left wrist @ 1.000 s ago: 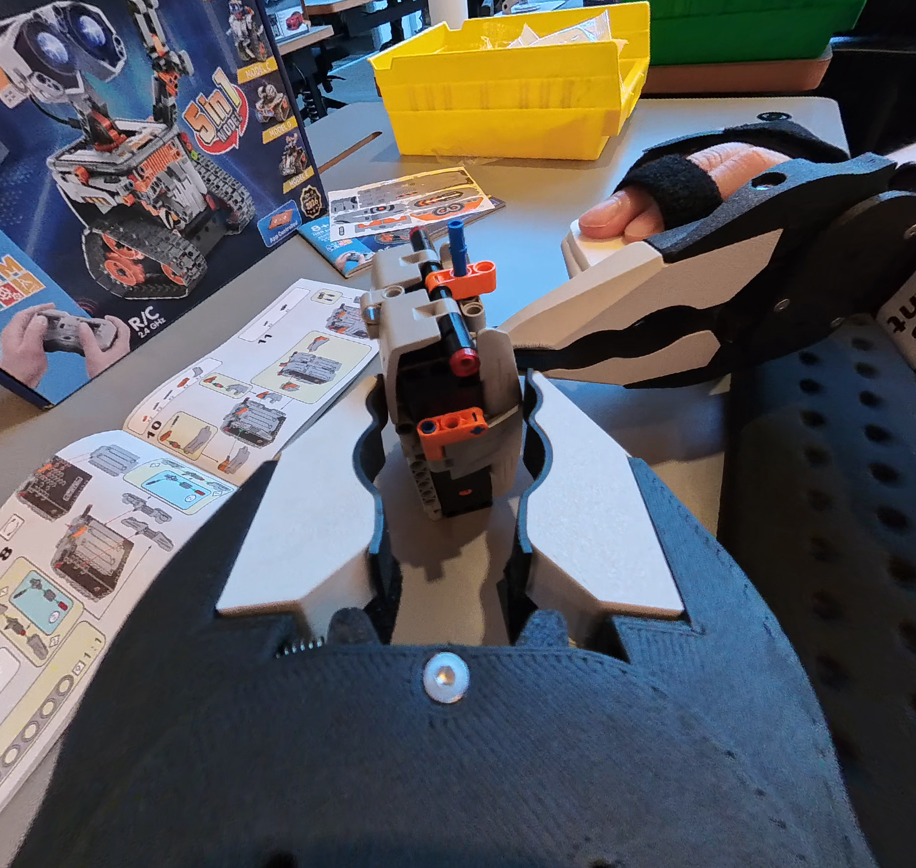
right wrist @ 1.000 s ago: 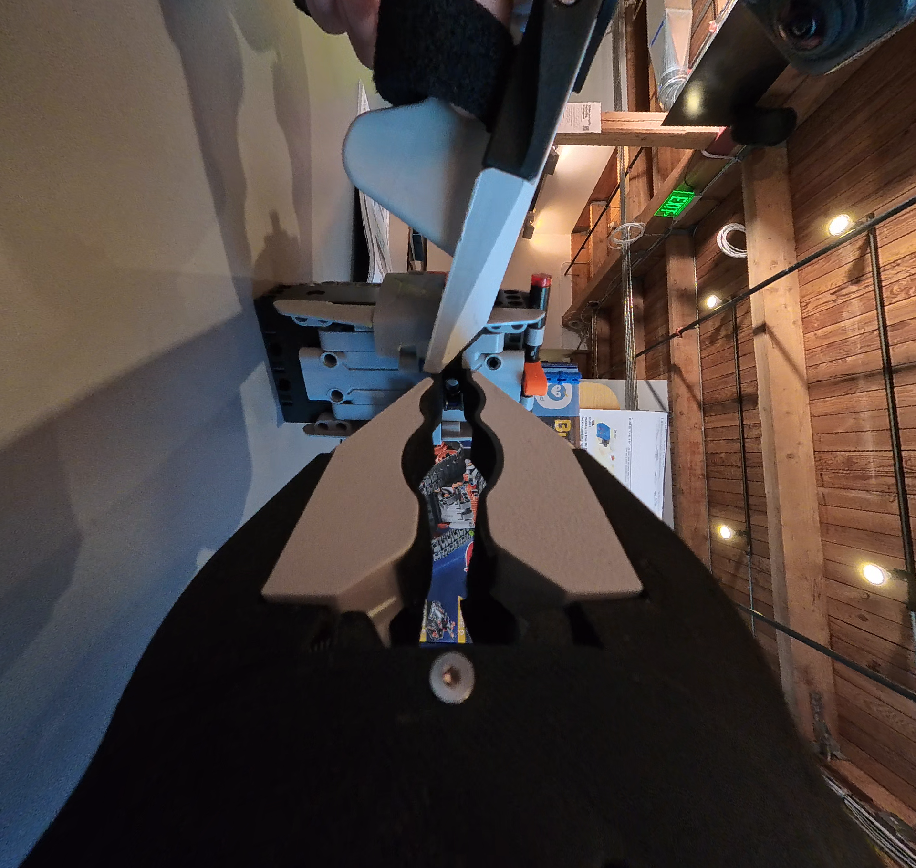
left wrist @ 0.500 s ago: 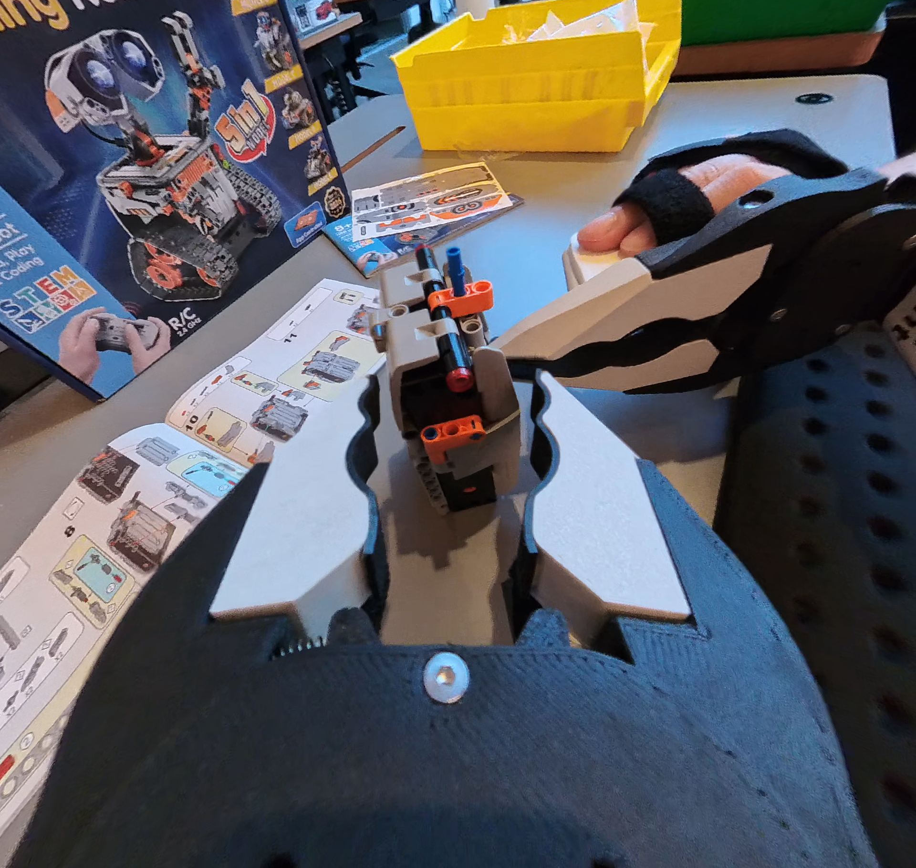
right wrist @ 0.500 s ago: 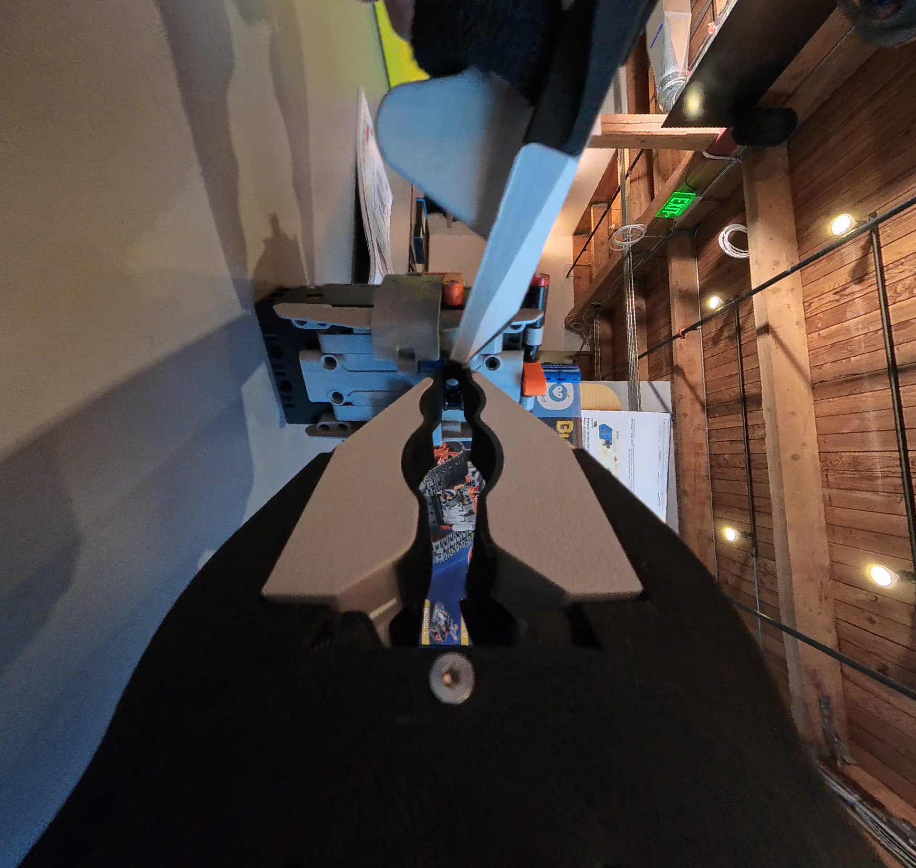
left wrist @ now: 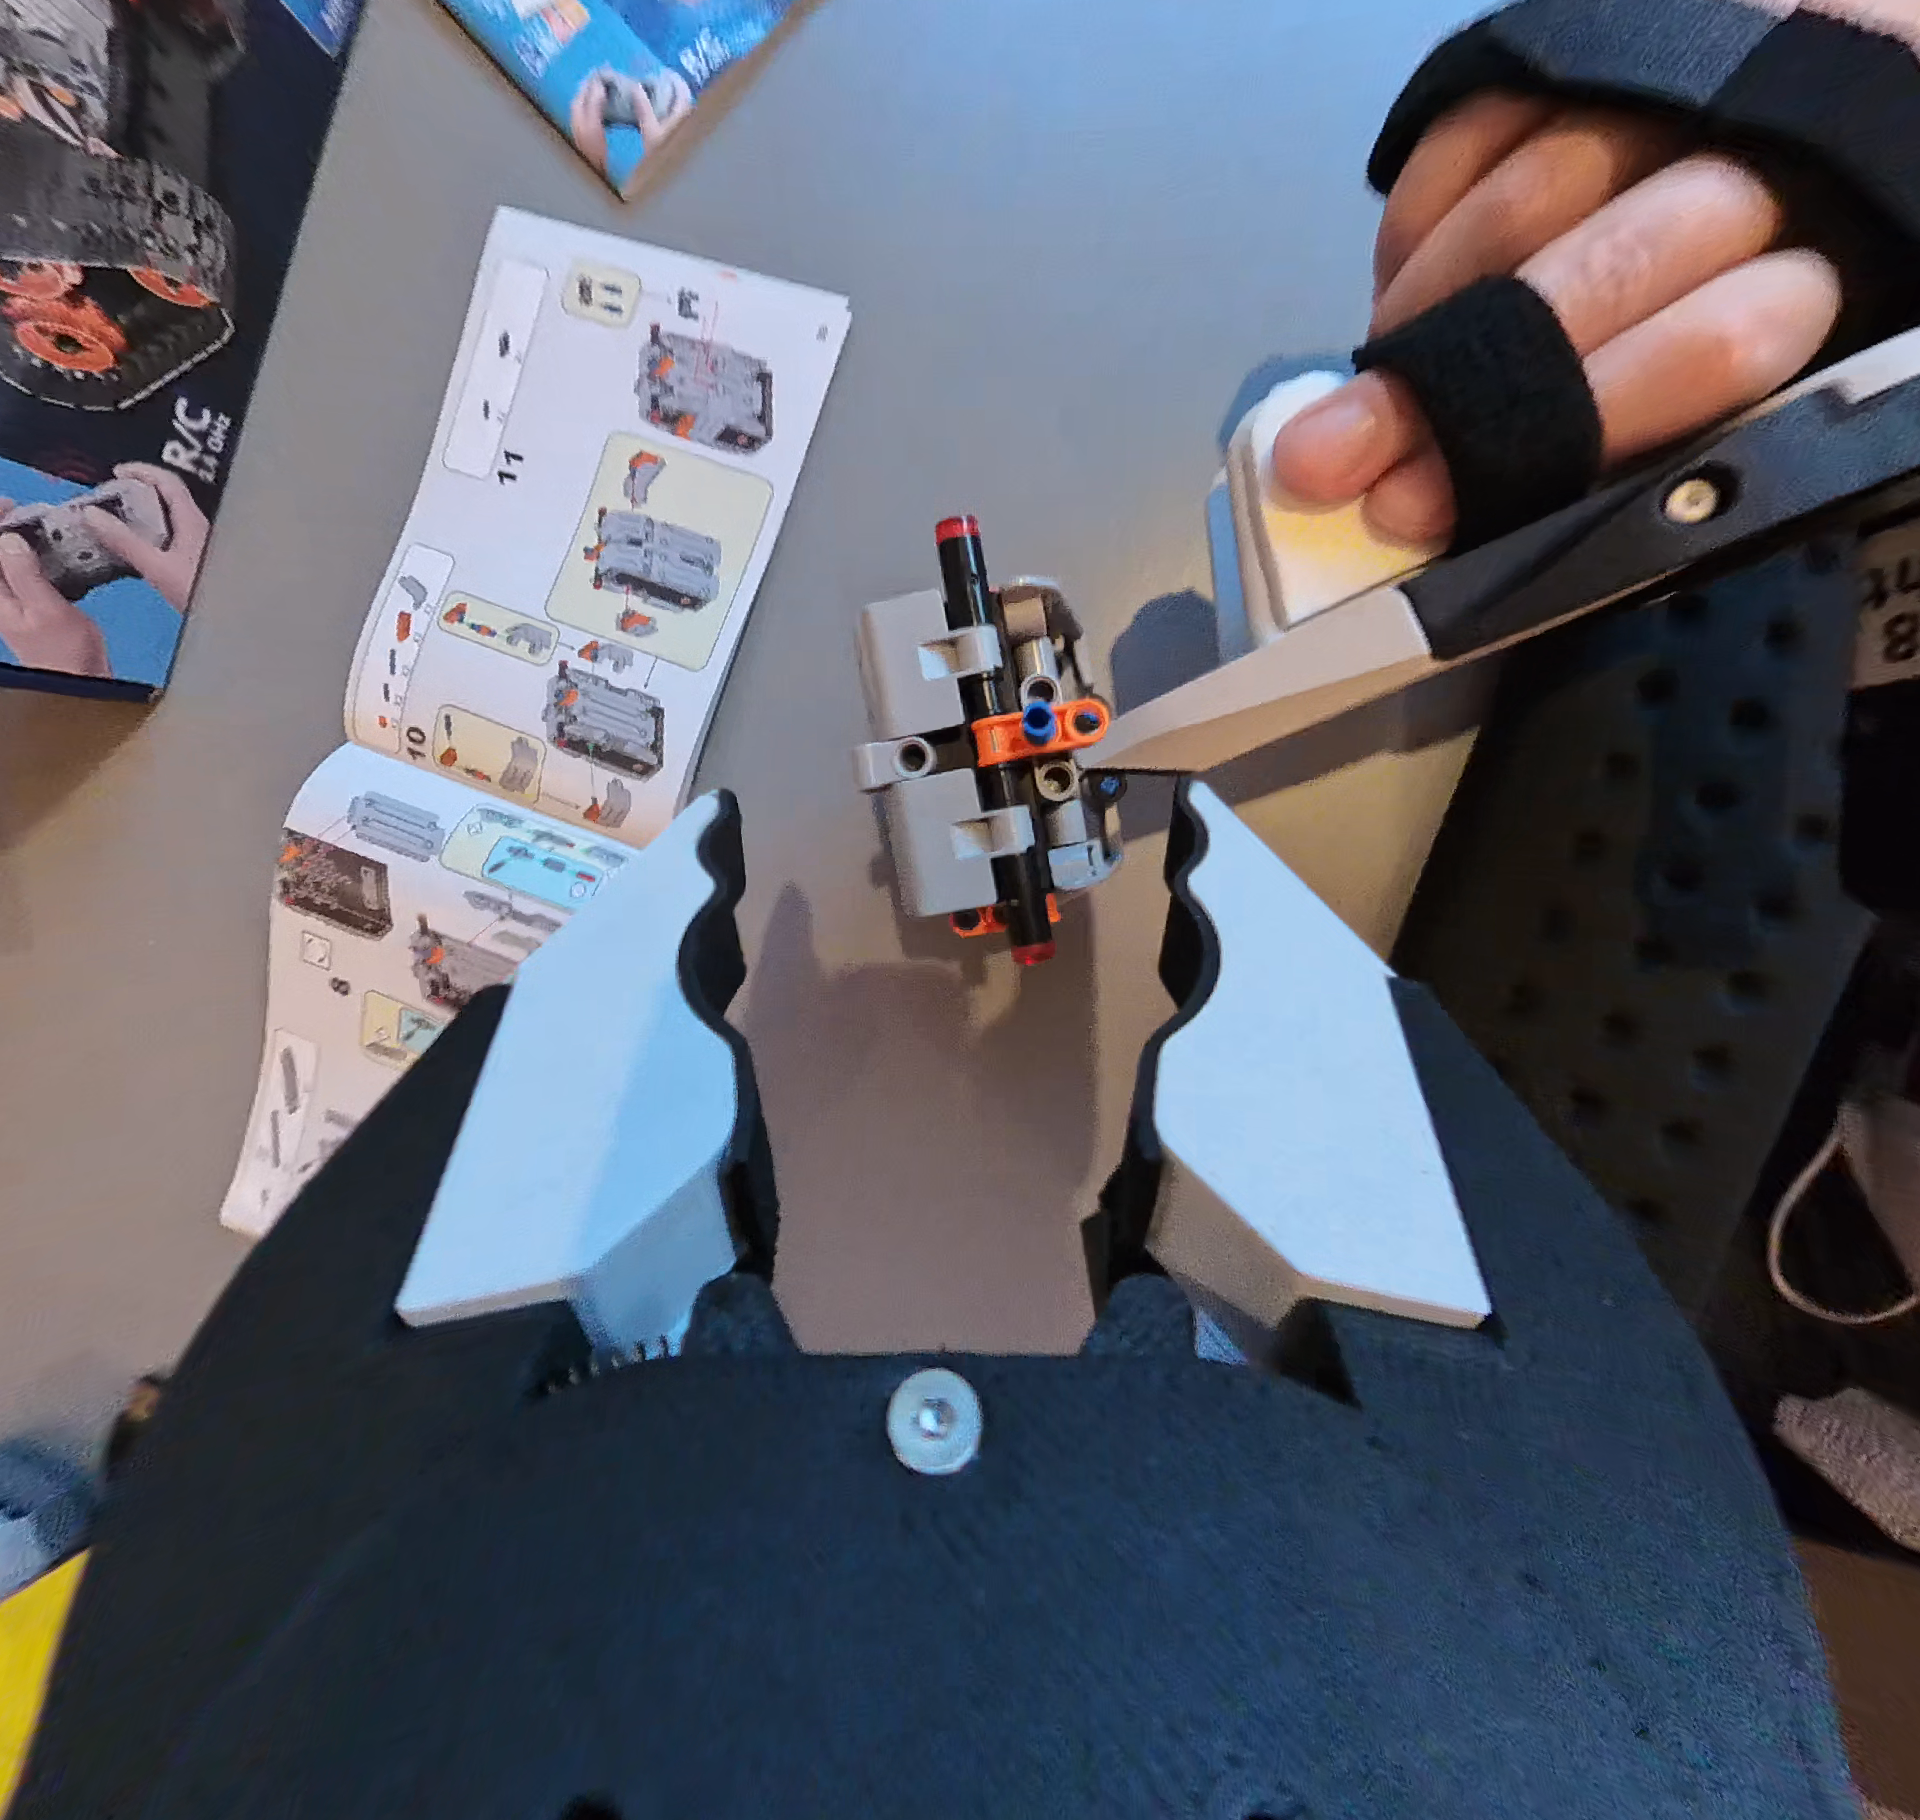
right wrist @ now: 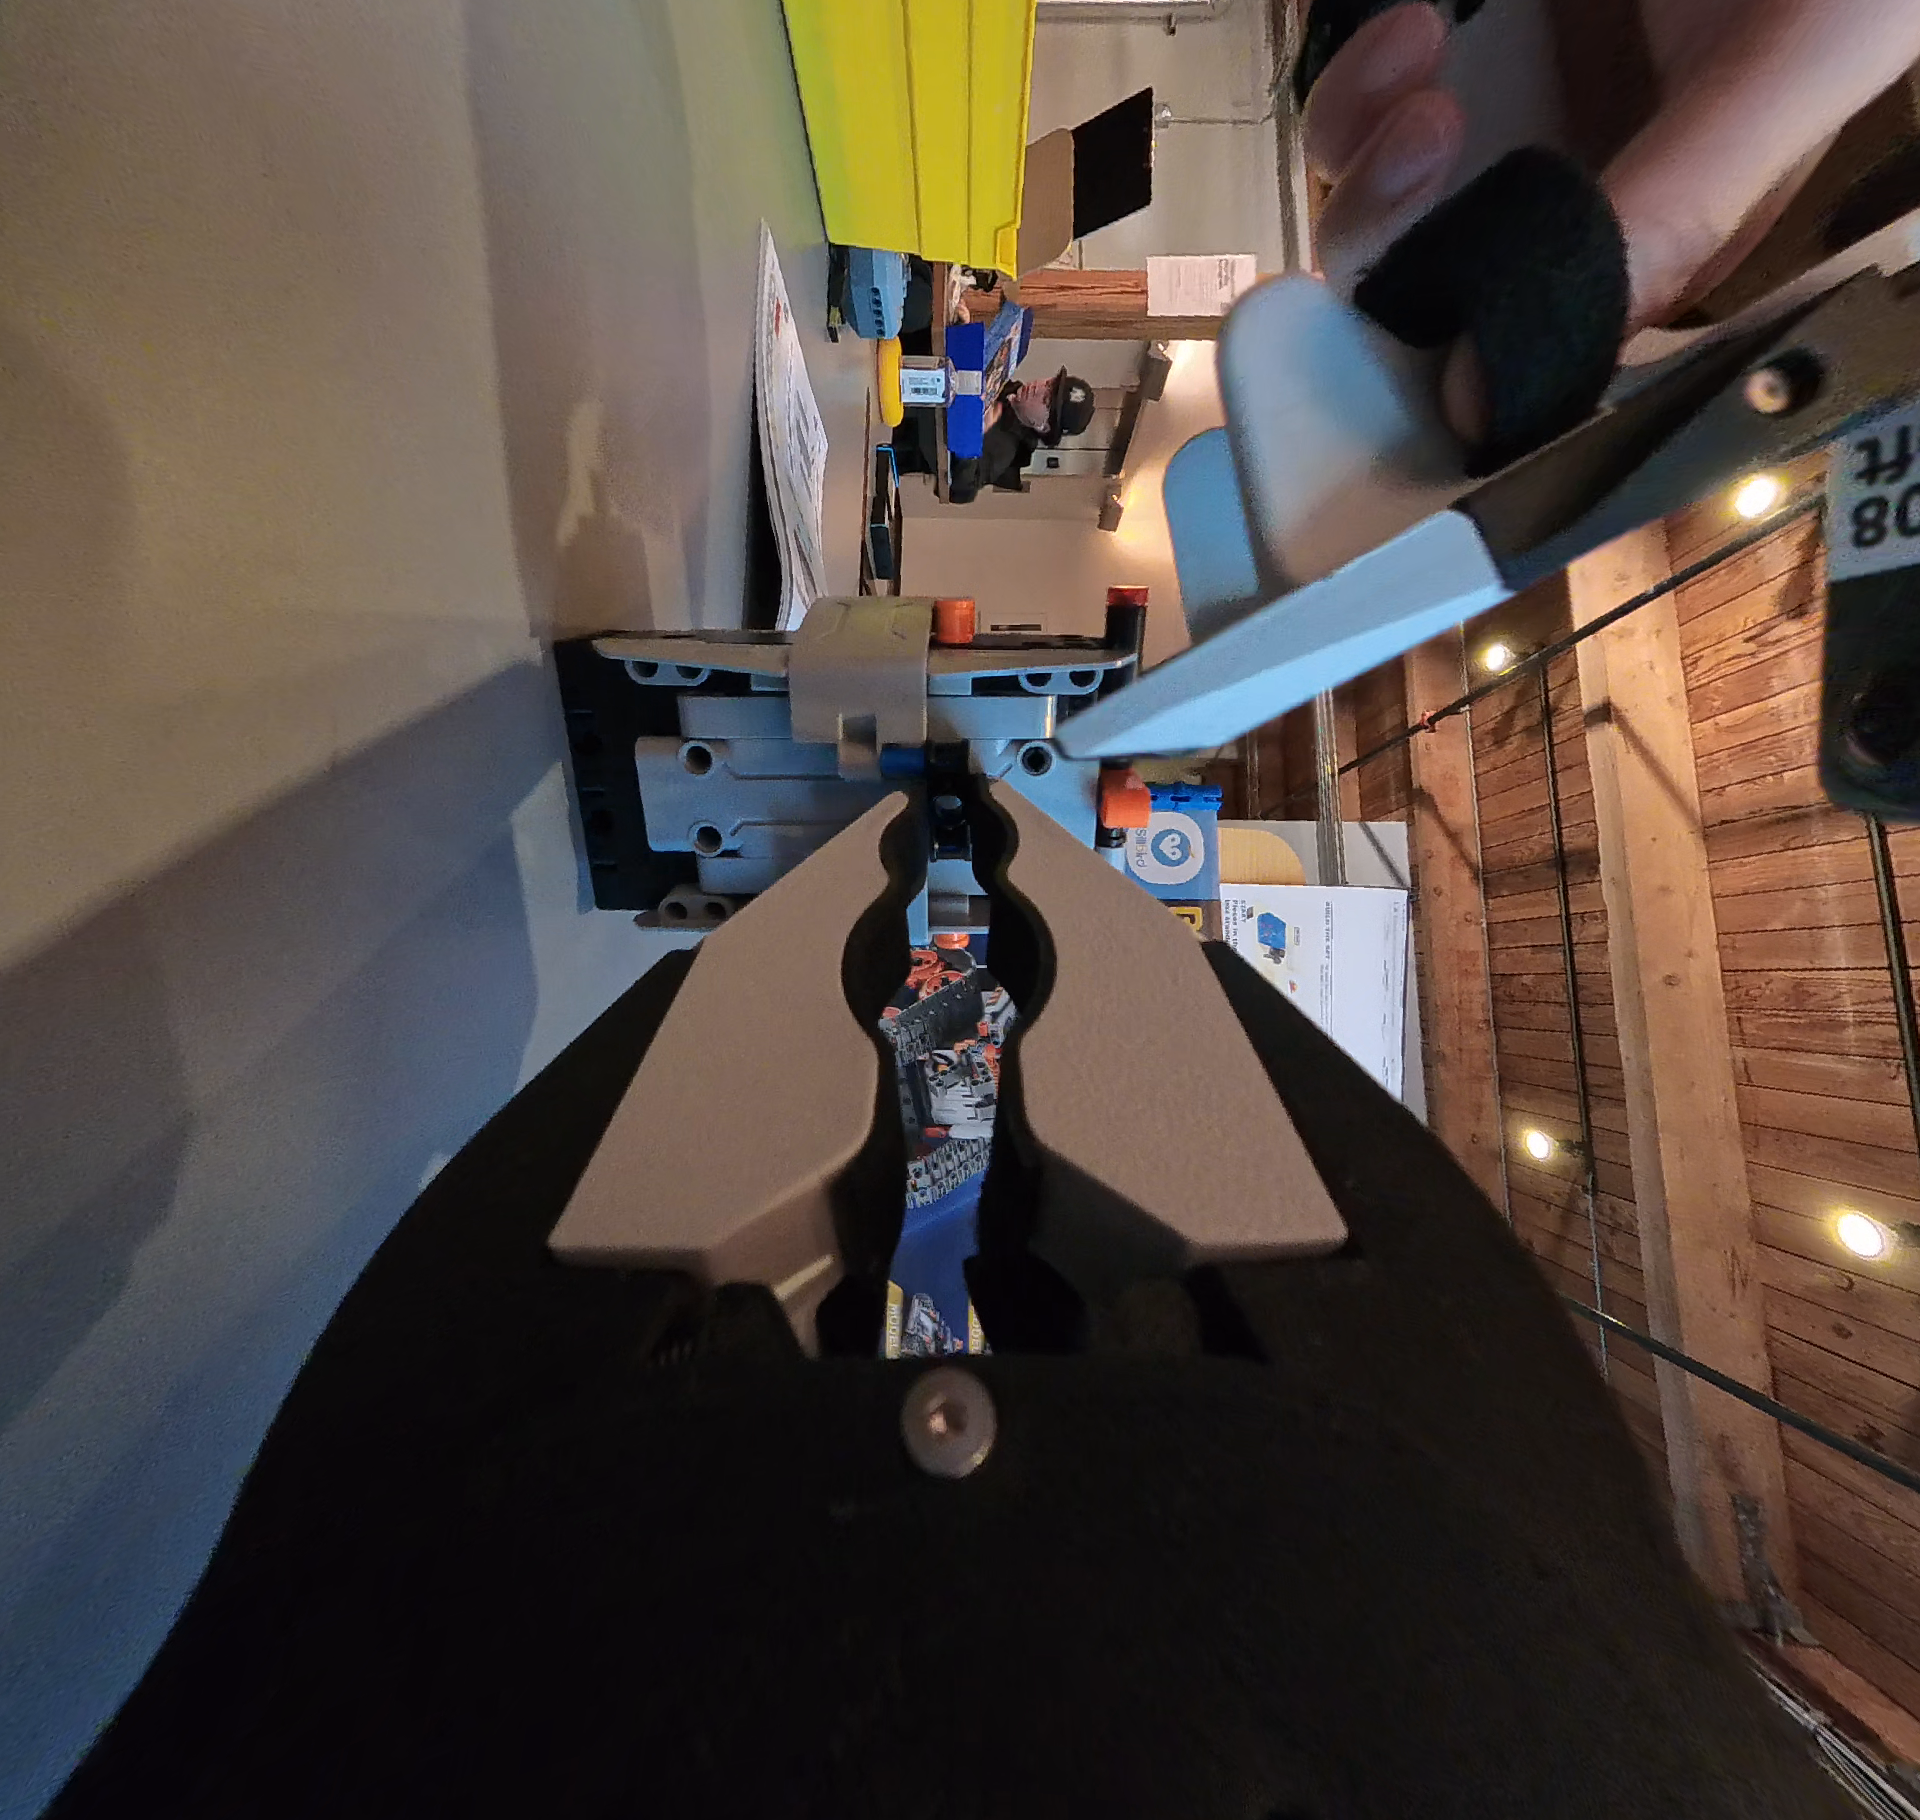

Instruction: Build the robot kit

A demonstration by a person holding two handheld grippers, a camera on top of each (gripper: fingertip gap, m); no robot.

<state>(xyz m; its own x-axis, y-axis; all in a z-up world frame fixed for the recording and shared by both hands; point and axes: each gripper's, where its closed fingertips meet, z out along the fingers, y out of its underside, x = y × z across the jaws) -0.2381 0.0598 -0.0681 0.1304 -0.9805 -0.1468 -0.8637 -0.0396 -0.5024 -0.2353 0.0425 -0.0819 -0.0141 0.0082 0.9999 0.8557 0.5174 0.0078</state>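
Observation:
A small brick assembly [left wrist: 977, 742] of grey, black and orange parts stands on the grey table [left wrist: 1039, 212]. My left gripper [left wrist: 951, 804] is open and empty, and looks down on the assembly from above with its fingers apart on either side. My right gripper [left wrist: 1101, 757] comes in from the right, held by a hand in a black strap. In the right wrist view it [right wrist: 948, 802] is shut on a small dark pin [right wrist: 943, 820] on the side of the assembly [right wrist: 790, 762]. A left gripper finger [right wrist: 1299, 658] shows at the upper right there.
An open instruction booklet [left wrist: 582, 648] lies left of the assembly. A kit box [left wrist: 94, 212] and a leaflet [left wrist: 644, 25] lie beyond it. A black perforated mat [left wrist: 1662, 887] is at the right. A yellow bin [right wrist: 914, 77] stands at the far side. A person [right wrist: 1023, 420] is far off. Only a small space, under 4 cm, lies between the two pairs of fingers.
My left gripper has opened wider, let go of the assembly and risen above it, now looking down. My right gripper has stayed pinched at the assembly's side.

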